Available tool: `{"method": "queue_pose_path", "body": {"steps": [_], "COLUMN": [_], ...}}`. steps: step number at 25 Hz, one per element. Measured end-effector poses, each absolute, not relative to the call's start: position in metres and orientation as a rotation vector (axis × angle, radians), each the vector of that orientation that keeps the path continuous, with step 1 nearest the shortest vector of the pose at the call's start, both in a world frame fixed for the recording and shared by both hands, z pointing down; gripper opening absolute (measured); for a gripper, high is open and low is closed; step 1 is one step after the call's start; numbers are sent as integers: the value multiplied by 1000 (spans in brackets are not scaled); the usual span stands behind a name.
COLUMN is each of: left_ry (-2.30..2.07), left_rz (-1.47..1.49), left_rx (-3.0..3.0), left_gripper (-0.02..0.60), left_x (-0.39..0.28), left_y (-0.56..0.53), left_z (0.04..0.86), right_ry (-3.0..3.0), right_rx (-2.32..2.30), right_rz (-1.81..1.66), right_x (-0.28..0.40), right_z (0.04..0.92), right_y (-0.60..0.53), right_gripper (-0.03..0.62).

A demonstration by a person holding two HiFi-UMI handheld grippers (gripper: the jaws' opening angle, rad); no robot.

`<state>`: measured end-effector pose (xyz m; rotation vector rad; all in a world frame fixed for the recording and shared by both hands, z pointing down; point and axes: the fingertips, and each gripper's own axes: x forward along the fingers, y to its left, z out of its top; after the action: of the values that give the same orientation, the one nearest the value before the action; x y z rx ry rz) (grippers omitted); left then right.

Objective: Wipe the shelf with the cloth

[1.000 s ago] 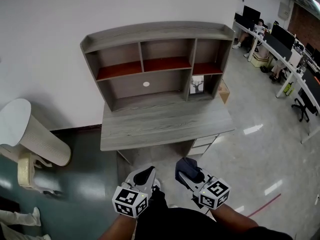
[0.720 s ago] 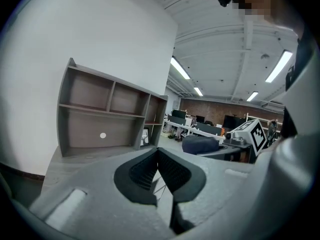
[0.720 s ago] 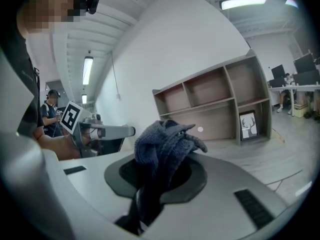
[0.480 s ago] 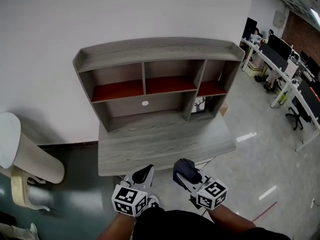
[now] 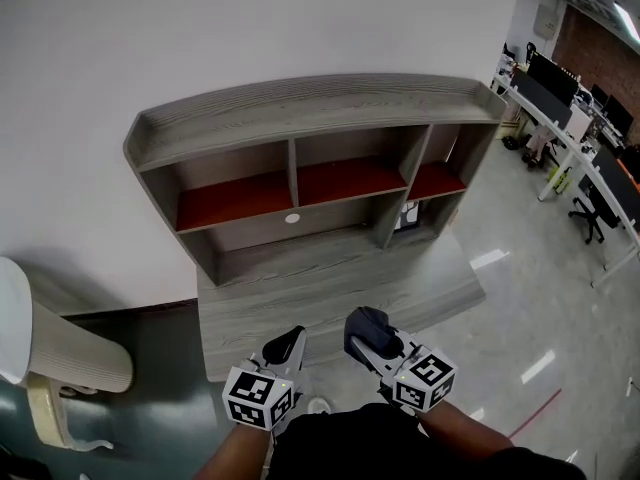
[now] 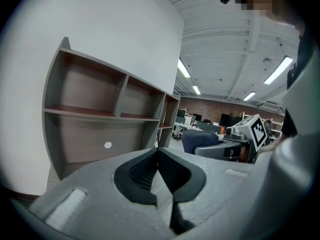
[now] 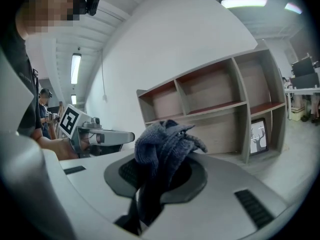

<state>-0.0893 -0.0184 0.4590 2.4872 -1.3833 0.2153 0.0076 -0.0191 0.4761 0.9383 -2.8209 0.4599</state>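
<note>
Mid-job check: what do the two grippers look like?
The left gripper and right gripper match: pale grey moulded bodies, dark ribbed pads, and a white cube with black square markers on each. The person's top is dark.

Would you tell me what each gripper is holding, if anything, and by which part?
The right gripper grips the cloth by a bunched fold, the rest bulging above its jaws. The left gripper is shut on nothing.

Bright, even light from ceiling strip lights; glare patches on the floor at right; both gripper views bulge, with black corners.
</note>
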Motion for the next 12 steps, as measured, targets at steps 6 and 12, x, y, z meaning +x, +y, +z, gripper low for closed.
{"method": "queue_pose_path", "body": {"steps": [6, 12], "left_ry": [-1370, -1385], "left_rz": [205, 211], "left_rx": [2497, 2471], "left_gripper": [9, 9], "left_x": [-96, -98], "left_y": [-38, -55], "left_z": [459, 465], "right_ry": [-2798, -2812], "right_rx": [970, 950], "right_rz": [465, 448], "right_x": [0, -1], "right_z": [479, 475], "right_y": [-45, -69], "right_gripper": [83, 83]}}
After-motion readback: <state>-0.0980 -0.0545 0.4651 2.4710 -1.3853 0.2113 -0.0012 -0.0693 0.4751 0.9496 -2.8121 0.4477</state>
